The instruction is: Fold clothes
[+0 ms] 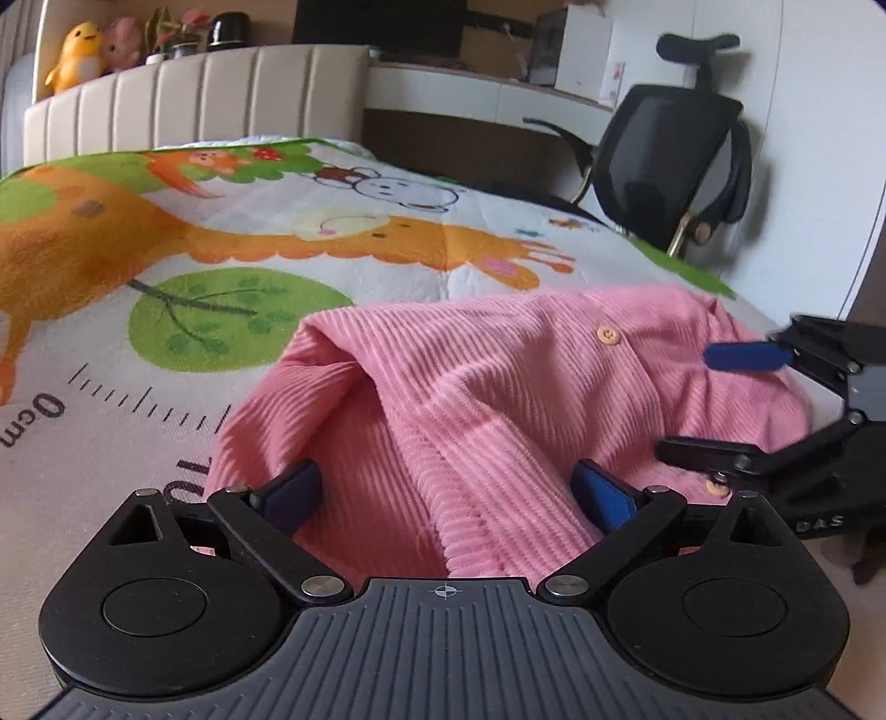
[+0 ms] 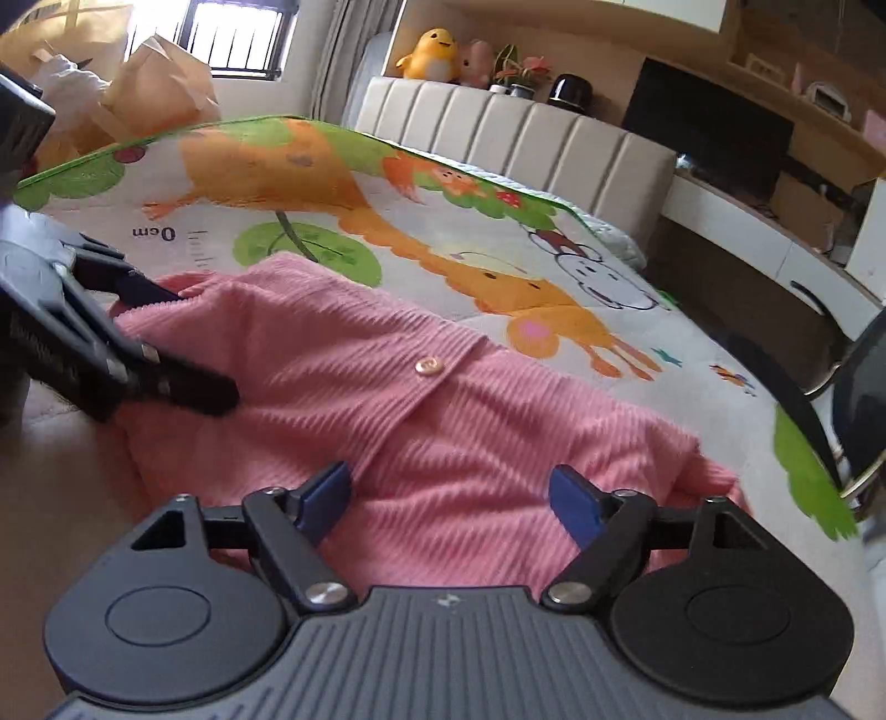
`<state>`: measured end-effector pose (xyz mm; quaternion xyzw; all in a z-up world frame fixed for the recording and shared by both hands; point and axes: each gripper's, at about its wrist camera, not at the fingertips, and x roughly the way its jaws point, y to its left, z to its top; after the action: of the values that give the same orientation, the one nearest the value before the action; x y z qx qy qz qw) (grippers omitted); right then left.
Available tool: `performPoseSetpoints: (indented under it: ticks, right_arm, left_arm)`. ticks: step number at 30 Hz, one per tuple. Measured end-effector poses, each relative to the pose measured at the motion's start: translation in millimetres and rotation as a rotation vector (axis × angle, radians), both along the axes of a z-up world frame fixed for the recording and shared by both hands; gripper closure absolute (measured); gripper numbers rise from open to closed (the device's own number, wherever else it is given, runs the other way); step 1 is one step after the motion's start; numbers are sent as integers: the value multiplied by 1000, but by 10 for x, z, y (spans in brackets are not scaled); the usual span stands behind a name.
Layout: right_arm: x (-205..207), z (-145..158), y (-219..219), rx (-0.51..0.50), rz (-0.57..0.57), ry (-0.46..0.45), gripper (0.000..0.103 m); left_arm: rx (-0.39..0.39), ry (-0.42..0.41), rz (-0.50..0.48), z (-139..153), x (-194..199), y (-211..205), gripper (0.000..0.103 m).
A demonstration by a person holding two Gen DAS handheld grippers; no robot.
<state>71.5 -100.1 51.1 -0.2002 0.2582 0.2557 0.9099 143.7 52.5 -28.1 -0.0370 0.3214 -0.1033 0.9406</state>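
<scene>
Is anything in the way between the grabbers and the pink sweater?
No, nothing visible. The pink sweater lies right under both. The left hand-held gripper and the right hand-held gripper stand open over the cloth, with only sweater between their blue pads.

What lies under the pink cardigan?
The pink cardigan lies on a cartoon-printed play mat with a ruler scale. The mat's print beneath it is covered.

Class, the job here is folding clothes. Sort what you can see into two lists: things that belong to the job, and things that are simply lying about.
Belongs to the job:
- pink ribbed cardigan
- left gripper, open
- right gripper, open
- cartoon play mat under the cardigan

Just lying about:
- yellow duck plush
- pink plush
- potted plants
- black office chair
</scene>
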Motion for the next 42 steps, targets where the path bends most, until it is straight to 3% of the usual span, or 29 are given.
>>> performPoseSetpoints:
  ticks: [4,7,15,18,22,29,34,39,42]
  right_arm:
    - [-12,-50,-129,59,-20,27,14]
    - [39,-55,-217,91,-63,38,3]
    - [44,50,-454,203,-162,8,0]
    - [203,119,-353,125,-208,9,0]
    - [344,19,-35,-44,-120,35,0]
    - [226,119,-16,-75,-85,-9,0]
    - [184,377,1,-85,-99,-132,0]
    - [306,131,283,-193,-76,-115,0]
    - [306,25,302,-156,-55,-96,0]
  left_arm:
    - [-19,0,-4,-6,-7,19,2]
    - [-46,0,-2,-21,18,55,2]
    - [-56,3,-1,-34,42,66,0]
    - [-42,4,1,-35,49,45,0]
    - [-41,5,3,-40,47,42,0]
    - [-59,2,5,-42,40,65,0]
    - [-74,0,6,-45,42,86,0]
    - [-87,-2,8,-49,43,105,0]
    - [-96,-4,9,-49,45,119,0]
